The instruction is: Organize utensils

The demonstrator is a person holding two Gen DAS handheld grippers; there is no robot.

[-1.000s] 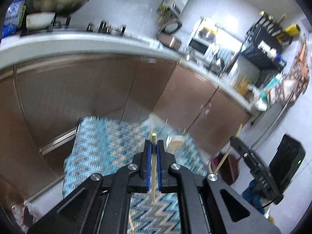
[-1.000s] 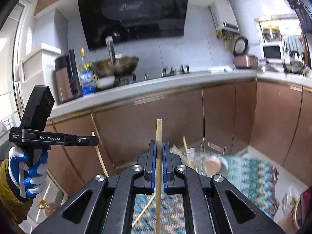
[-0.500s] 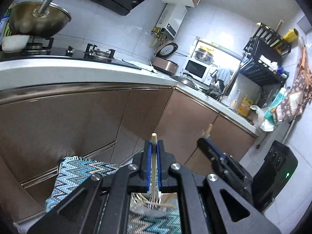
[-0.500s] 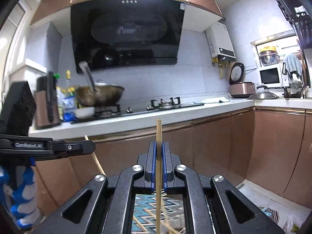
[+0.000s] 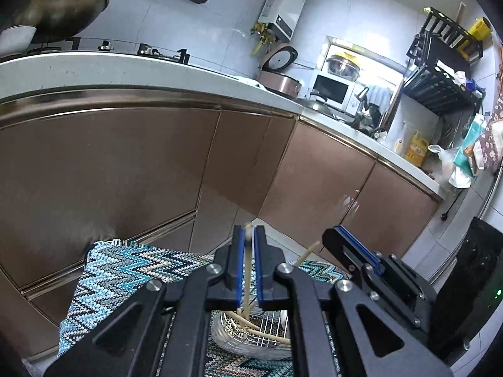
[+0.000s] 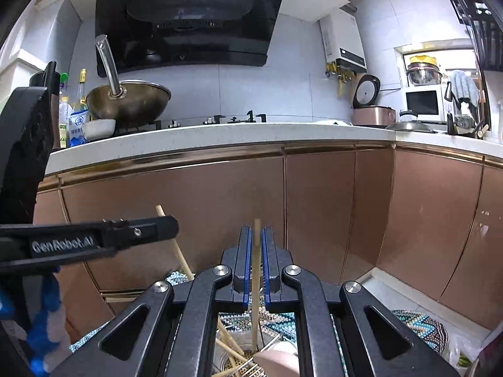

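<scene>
My left gripper [image 5: 248, 235] has its jaws slightly parted around a wooden chopstick [image 5: 248, 270] that hangs down into a wire utensil basket [image 5: 251, 333] holding several chopsticks. My right gripper [image 6: 257, 235] also has its jaws slightly parted around an upright chopstick [image 6: 256, 282] whose lower end reaches into the same basket [image 6: 232, 361]. Neither chopstick visibly touches the blue pads. The right gripper [image 5: 352, 251] shows in the left wrist view just right of mine; the left gripper [image 6: 94, 242] crosses the right wrist view at left.
The basket stands on a blue zigzag cloth [image 5: 125, 270]. Brown cabinet doors [image 6: 314, 213] and a white counter [image 6: 220, 138] with a wok [image 6: 129, 103] stand behind. A pink object [image 6: 279, 361] sits by the basket.
Both grippers have come down over the basket and their jaws have eased apart a little; the chopsticks now reach down into the basket.
</scene>
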